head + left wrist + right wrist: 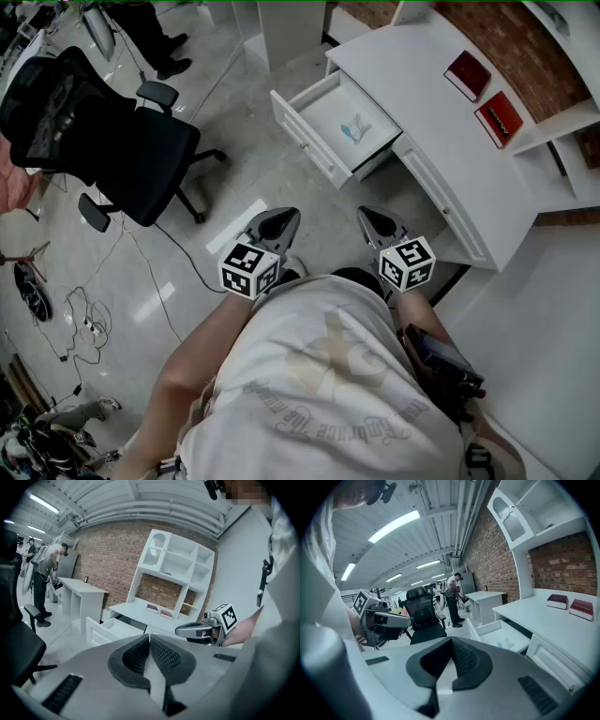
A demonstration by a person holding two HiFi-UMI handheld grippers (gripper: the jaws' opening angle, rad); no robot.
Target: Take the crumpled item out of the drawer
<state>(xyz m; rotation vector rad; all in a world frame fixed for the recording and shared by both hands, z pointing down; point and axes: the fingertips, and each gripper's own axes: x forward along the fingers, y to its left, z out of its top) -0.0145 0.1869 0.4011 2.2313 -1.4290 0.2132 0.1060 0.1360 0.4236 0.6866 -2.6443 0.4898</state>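
Observation:
A white drawer (319, 141) stands pulled out of the white desk (422, 103). A small pale blue-white crumpled item (354, 129) lies on its floor and also shows in the right gripper view (506, 644). My left gripper (281, 218) and right gripper (372, 217) hang side by side in front of the person's chest, well short of the drawer and pointing toward it. Both are shut with nothing between the pads. In the left gripper view the jaws (150, 641) meet, with the drawer (108, 629) ahead. The right gripper's own jaws (451, 648) meet too.
Two red books (467, 73) (499, 118) lie on the desk top. A black office chair (103, 131) stands to the left on the glossy floor, with cables (84, 319) lying nearby. A white shelf unit (173, 573) rises behind the desk. People stand far off.

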